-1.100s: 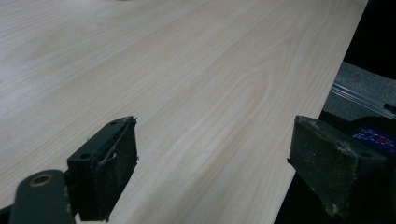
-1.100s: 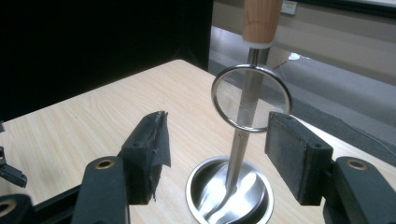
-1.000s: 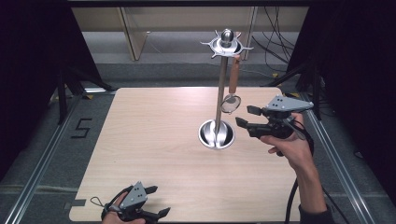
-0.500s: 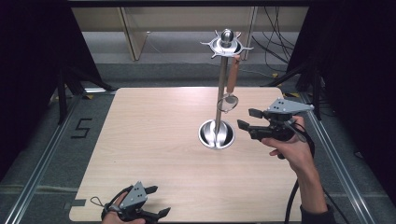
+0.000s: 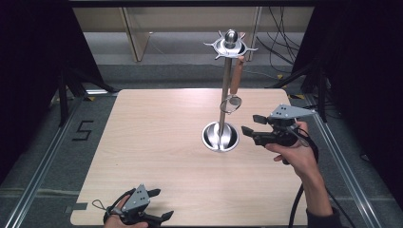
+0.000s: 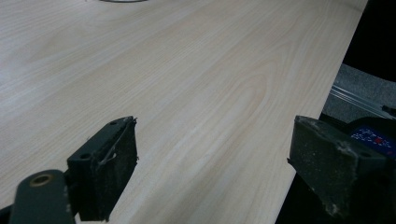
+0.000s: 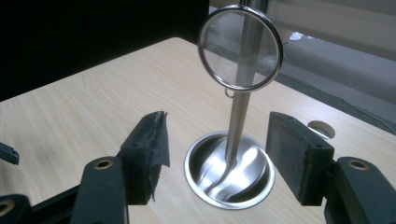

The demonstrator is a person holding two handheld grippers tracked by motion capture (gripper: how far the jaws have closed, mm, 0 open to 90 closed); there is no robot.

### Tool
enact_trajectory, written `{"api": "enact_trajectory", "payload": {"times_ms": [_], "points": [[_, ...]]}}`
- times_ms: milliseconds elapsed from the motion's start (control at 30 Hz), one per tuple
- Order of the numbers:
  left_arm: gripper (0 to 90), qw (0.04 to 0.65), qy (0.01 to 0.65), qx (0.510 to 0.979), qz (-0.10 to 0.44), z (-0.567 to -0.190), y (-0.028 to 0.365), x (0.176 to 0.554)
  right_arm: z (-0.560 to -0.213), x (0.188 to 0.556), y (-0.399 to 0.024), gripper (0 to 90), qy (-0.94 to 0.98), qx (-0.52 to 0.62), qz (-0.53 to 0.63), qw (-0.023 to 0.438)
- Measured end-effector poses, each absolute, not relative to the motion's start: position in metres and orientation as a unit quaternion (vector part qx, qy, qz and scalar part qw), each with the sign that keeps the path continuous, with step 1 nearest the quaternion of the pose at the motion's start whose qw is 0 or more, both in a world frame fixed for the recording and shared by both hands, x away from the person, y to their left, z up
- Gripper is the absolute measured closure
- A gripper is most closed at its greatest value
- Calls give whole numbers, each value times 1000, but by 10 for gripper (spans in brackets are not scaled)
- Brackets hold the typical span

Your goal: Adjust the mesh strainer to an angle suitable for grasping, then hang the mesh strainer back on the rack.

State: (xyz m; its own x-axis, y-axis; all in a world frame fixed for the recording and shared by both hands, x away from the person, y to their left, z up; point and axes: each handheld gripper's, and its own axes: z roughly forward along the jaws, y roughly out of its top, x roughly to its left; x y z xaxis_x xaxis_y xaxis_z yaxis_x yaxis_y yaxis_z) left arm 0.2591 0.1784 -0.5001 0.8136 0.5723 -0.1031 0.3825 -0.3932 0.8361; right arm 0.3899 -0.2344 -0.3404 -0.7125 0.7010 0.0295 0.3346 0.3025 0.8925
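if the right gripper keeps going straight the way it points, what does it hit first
Most likely the steel pole of the utensil stand, just above its round base. The right gripper has open jaws framing that pole, with the hanging strainer higher up. Depth is hard to judge.

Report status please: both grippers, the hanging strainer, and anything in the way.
Left gripper open, near table edge. Right gripper open beside stand. Strainer hangs on stand, untouched. Path clear.

Pale wooden table (image 5: pixel 157 142), light grain running across, rounded corners. Directly on it, right of centre, round steel base dish (image 5: pixel 220 137) of an upright utensil stand (image 5: pixel 225 90). Small round hole (image 7: pixel 321 129) in the tabletop just beyond that dish.
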Motion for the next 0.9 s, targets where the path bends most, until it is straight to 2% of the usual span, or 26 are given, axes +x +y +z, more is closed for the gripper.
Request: {"api": "enact_trajectory", "payload": {"times_ms": [667,800,833,900], "points": [[147,476,295,823,97,-500,176,257,-366,391,-228,383,807,330,459,170],[147,462,271,837,114,-499,179,260,-370,391,-224,380,806,329,460,173],[147,477,293,823,98,-500,177,258,-370,393,-224,375,813,320,455,174],[147,472,292,825,100,-500,178,258,-372,391,-222,369,809,333,456,167]]}}
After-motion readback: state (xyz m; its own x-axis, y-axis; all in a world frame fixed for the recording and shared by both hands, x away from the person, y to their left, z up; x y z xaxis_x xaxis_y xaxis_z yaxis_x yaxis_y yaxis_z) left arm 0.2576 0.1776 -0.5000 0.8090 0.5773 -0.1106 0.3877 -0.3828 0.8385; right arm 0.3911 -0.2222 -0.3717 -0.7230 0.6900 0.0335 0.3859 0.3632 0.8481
